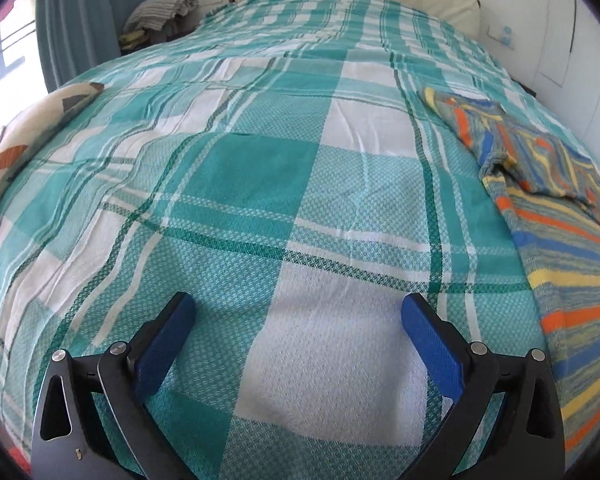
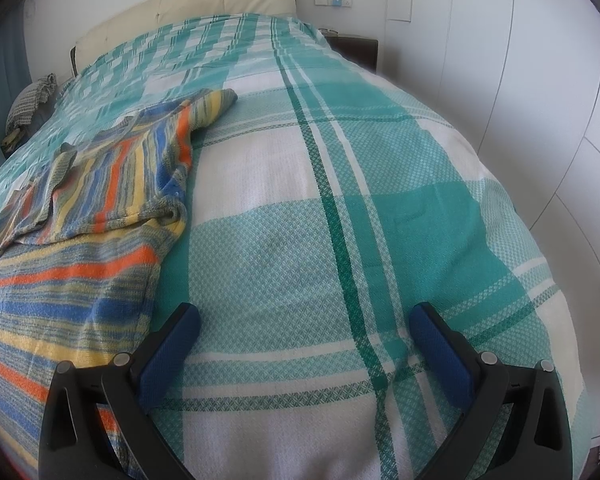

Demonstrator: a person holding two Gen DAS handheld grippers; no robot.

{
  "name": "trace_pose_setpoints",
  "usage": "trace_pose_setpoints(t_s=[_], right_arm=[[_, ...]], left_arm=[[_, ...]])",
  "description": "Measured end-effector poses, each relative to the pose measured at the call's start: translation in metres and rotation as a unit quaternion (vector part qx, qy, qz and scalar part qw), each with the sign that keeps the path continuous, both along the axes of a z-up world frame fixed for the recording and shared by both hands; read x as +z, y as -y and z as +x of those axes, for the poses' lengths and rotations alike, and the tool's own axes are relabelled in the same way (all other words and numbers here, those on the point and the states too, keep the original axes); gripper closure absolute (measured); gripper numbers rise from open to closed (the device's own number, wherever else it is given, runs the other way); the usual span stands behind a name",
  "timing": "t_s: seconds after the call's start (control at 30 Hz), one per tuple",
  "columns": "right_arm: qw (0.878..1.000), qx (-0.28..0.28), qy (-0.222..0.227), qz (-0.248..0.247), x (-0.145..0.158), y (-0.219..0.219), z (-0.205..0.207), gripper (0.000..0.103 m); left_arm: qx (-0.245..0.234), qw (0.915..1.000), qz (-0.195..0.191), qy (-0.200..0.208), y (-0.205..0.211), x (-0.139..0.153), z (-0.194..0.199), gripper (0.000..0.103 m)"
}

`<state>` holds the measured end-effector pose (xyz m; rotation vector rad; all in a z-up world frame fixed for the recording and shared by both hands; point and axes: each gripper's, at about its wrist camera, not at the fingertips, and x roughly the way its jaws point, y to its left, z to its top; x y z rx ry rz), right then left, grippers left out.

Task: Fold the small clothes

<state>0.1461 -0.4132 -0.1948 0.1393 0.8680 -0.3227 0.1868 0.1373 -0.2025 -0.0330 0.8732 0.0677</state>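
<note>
We hold the left gripper (image 1: 298, 308) with its blue pads spread wide and nothing between them, hovering over the checked teal-and-white bedspread (image 1: 260, 168). Our right gripper (image 2: 305, 318) is likewise wide apart and empty above the same bedspread. The striped knit garment (image 2: 100, 184) lies on the bedspread between the two grippers, close beside each, its sleeve folded across the body and its other sleeve reaching toward the cream headboard (image 2: 188, 8). Beyond the bedspread's far corner, near the headboard, sits a pile of grey cloth (image 1: 162, 8) beside a blue curtain (image 1: 84, 16).
</note>
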Motion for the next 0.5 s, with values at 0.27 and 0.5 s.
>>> trace_pose_setpoints(t_s=[0.27,0.5], right_arm=[[1.0,-0.001,0.0,-0.003,0.0004,-0.0004,0.0002,0.0],[1.0,0.0,0.005,0.002,-0.0006,-0.0007,-0.0009,0.0]], left_arm=[[0.0,1.0,-0.009,0.001,-0.0046,-0.0005,-0.0005,0.0],[0.0,1.0,-0.006,0.004,-0.0043,-0.0006,-0.0013,0.0]])
